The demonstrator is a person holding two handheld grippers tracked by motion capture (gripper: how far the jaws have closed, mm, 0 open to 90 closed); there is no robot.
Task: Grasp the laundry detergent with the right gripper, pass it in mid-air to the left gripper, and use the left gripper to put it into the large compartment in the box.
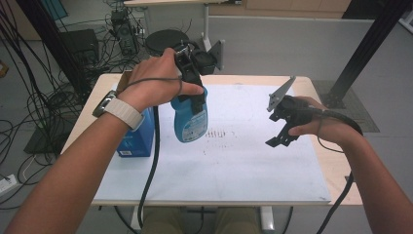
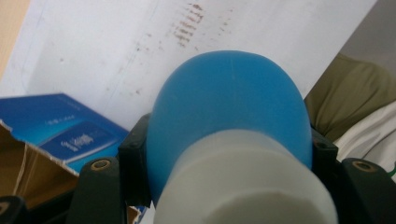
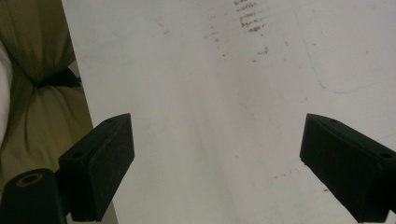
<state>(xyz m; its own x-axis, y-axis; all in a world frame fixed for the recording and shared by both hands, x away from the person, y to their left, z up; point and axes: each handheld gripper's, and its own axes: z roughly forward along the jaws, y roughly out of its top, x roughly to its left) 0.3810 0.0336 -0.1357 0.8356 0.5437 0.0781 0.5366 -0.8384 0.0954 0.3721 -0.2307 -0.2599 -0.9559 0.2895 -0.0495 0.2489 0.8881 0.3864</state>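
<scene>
A blue plastic bottle [image 1: 191, 122] with a printed label hangs upright above the left middle of the table. My left gripper [image 1: 196, 95] is shut on its upper part, and the left hand wraps the gripper from the left. In the left gripper view the bottle's blue shoulder [image 2: 229, 107] and white neck bulge between the two black jaws of the left gripper [image 2: 229, 158]. My right gripper [image 1: 281, 134] hovers over the right half of the table, open. In the right gripper view the right gripper [image 3: 215, 168] has its jaws far apart with bare white sheet between them.
A white sheet [image 1: 253, 165] with small dark marks covers the tabletop. A blue box [image 1: 138, 139] stands at the table's left edge, beside the bottle, and its torn cardboard flap [image 2: 28, 163] is visible. A black stool [image 1: 165, 39], cables and black frame posts lie beyond the table.
</scene>
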